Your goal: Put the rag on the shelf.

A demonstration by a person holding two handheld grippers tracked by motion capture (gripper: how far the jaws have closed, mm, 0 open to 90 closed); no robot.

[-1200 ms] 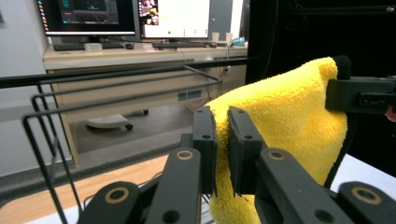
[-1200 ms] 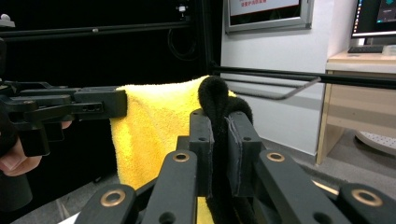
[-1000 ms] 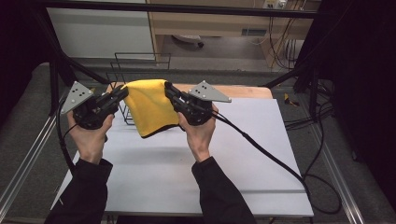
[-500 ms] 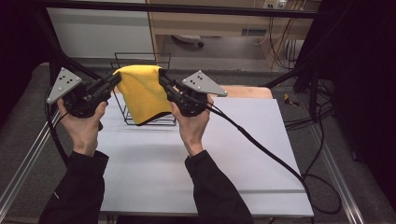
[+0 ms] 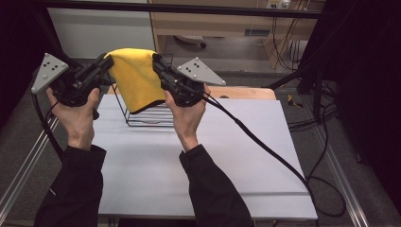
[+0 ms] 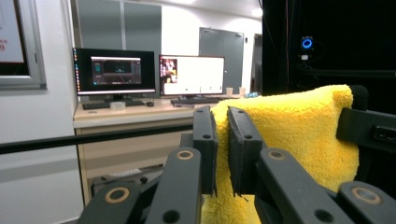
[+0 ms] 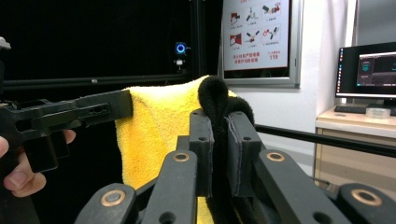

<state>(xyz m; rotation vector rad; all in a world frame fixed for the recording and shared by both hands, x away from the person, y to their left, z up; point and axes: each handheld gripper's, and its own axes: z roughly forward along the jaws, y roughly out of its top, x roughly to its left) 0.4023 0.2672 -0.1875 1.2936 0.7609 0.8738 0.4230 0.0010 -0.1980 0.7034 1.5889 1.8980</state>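
A yellow towel (image 5: 137, 78) with a black trim hangs stretched between my two grippers, lifted high above the table. My left gripper (image 5: 105, 63) is shut on its left top corner, and my right gripper (image 5: 157, 61) is shut on its right top corner. In the left gripper view the jaws pinch the fluffy yellow towel (image 6: 299, 130) at its edge. In the right gripper view the jaws clamp the black trim (image 7: 218, 105) of the towel (image 7: 159, 130). The towel's lower edge hangs over a black wire rack (image 5: 144, 116).
The wire rack stands at the back left of the white table (image 5: 227, 156). A wooden board (image 5: 246, 92) lies along the table's far edge. Cables (image 5: 265, 146) trail from the right gripper across the table. Desks with monitors (image 6: 149, 74) stand beyond.
Both grippers have risen and moved away from me with the towel held between them. The towel now hangs higher, over the wire rack.
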